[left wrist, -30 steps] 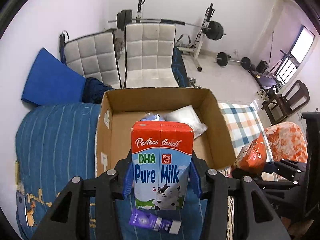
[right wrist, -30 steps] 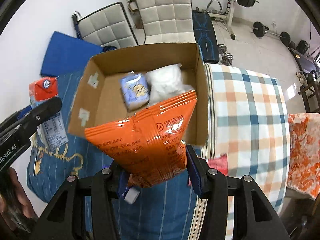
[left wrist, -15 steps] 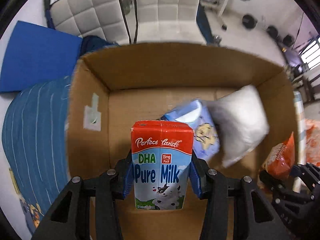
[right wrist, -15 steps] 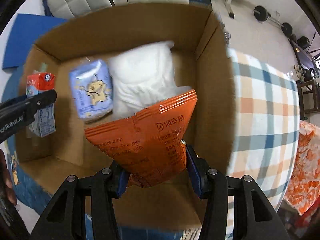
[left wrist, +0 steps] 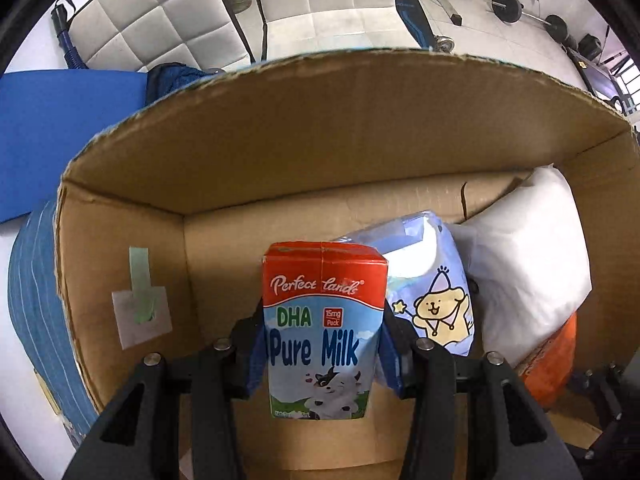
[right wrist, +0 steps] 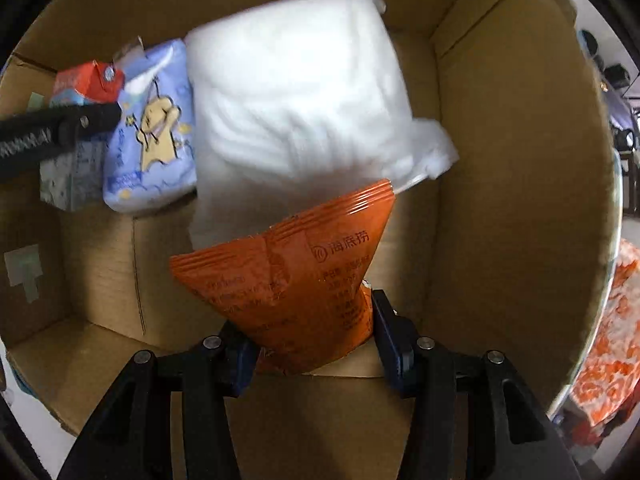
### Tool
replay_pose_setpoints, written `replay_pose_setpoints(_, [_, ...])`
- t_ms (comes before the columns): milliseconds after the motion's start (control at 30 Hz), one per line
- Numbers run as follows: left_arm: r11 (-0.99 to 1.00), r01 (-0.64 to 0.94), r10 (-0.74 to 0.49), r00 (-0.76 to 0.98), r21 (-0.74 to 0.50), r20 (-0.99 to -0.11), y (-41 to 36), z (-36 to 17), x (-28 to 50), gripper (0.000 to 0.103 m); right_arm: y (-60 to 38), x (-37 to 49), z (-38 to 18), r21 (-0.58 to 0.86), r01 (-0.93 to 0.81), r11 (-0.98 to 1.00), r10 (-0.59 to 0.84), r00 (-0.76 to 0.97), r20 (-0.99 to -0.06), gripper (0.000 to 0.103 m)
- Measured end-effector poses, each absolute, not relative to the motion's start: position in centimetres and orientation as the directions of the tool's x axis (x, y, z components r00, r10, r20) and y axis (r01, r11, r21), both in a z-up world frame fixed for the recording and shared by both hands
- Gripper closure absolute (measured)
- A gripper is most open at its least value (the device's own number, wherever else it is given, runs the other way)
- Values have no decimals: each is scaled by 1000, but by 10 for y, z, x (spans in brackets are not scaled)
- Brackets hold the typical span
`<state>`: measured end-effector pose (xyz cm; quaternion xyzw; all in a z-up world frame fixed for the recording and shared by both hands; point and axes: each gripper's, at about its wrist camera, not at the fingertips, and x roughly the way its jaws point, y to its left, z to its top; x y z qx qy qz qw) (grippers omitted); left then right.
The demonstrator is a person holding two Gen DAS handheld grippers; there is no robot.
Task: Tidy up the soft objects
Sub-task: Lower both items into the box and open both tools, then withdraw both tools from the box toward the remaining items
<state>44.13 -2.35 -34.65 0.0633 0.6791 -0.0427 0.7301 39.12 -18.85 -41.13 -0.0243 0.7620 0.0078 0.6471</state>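
Note:
My left gripper is shut on a red, white and blue milk carton, held upright low inside the cardboard box. My right gripper is shut on an orange snack bag, also down inside the box. A pale blue tissue pack with a cartoon bear lies just right of the carton, and a white plastic-wrapped pack lies beside it. In the right wrist view the tissue pack, white pack and milk carton show at the far end.
The box sits on a blue striped bedspread. White padded chairs and a blue mat stand behind it. Barbell weights lie on the floor at the back right. An orange floral cloth lies right of the box.
Both grippers have moved forward and down into the box with their loads. The box walls now fill both views and the packs inside look closer.

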Motion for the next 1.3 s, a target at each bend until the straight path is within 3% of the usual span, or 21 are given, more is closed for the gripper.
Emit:
replay_pose_setpoints(633, [994,101,-35,32,-31,-999,-1,-322,444,54,-176,406,-416,-55,-61,997,-65,-178,-982,45])
replay_pose_setpoints(767, [995,92,-36,46,-32,-998,4,-309,431,48,-165,406,-404,-71,-91,993,-84,-153,-985,18])
replay_pose_setpoints(1067, [992,124,-9,97,4,-995,11,-287,385,48,-130,398,-368,-77,-99,992,-87,-99,-991,16])
replay_pose_setpoints(1133, [992,124,-15,111,-1,-994,13,-281,372,43,-132,389,-363,-73,-94,993,-81,-88,-993,15])
replay_pose_setpoints(1300, [994,89,-69,136,-57,-988,22,-267,346,38,-130,367,-340,-18,-48,999,-20,-45,-999,0])
